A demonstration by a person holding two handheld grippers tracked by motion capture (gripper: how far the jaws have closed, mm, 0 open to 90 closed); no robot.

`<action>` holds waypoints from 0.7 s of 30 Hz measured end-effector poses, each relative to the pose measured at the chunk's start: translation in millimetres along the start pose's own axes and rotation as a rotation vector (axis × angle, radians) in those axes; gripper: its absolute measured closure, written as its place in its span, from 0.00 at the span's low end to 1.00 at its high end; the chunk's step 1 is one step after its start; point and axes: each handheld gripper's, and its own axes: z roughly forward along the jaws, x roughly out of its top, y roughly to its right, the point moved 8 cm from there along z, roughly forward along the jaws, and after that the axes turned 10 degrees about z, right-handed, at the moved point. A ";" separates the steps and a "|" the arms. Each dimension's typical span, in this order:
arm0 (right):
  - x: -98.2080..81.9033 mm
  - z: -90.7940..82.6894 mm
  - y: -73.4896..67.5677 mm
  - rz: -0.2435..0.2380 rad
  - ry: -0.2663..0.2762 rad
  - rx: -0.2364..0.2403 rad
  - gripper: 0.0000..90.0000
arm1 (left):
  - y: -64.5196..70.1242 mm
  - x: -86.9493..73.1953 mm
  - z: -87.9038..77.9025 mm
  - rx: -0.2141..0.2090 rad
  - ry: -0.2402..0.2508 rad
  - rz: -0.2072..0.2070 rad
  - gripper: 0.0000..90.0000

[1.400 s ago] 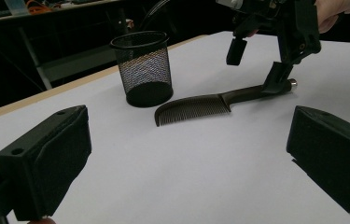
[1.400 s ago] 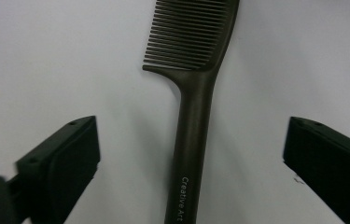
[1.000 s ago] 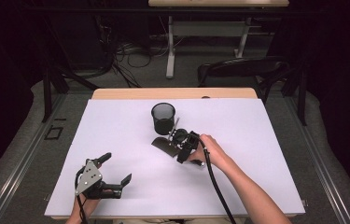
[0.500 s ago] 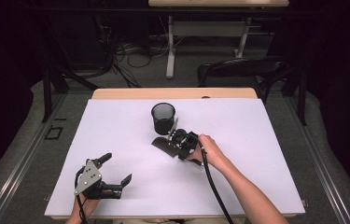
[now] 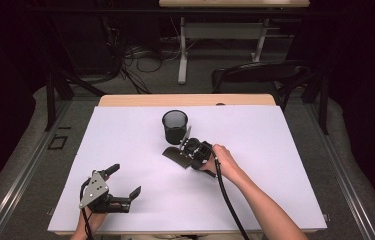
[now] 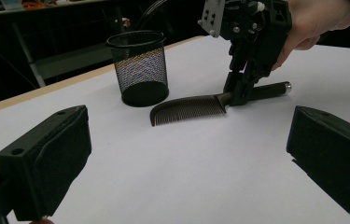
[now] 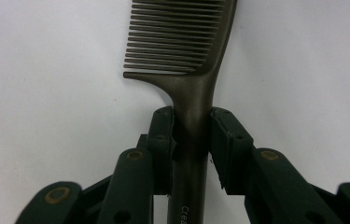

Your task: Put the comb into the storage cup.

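While the right gripper (image 7: 192, 149) had just been closing its jaws, the pads came to sit on either side of the dark comb's (image 7: 189, 60) handle, just behind the teeth, and looked clamped on it. The comb (image 5: 175, 155) lay flat on the white table (image 5: 275, 150), its toothed end toward the black mesh pen cup (image 5: 175, 126), which stood just beside it and apart from it. From the left gripper view, the right gripper (image 6: 240, 95) came down steeply onto the handle while the comb (image 6: 196, 107) rested on the surface beside the cup (image 6: 139, 67).

The grip sat near the neck, not at the handle's middle, so on a lift the long handle could sag and the comb could pivot between the pads. The handle looked smooth and rounded; a light squeeze might let it slip or roll. With the cup so close, a swing of the toothed end could knock it over.

The left gripper (image 5: 120, 181) rested near the table's front edge, jaws wide apart and holding nothing.
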 end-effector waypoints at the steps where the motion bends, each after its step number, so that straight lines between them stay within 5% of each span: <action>1: -0.2 -0.3 0.0 0.007 -0.002 0.002 0.79 | 0.0 0.0 0.1 0.000 -0.001 0.002 0.00; 10: 0.0 0.4 0.3 0.050 0.031 0.030 0.80 | 0.3 0.1 -0.1 0.001 -0.002 0.002 0.00; 21: 2.0 -9.1 -4.4 0.042 0.094 0.055 0.80 | -0.2 0.1 -0.5 0.003 -0.002 0.004 0.00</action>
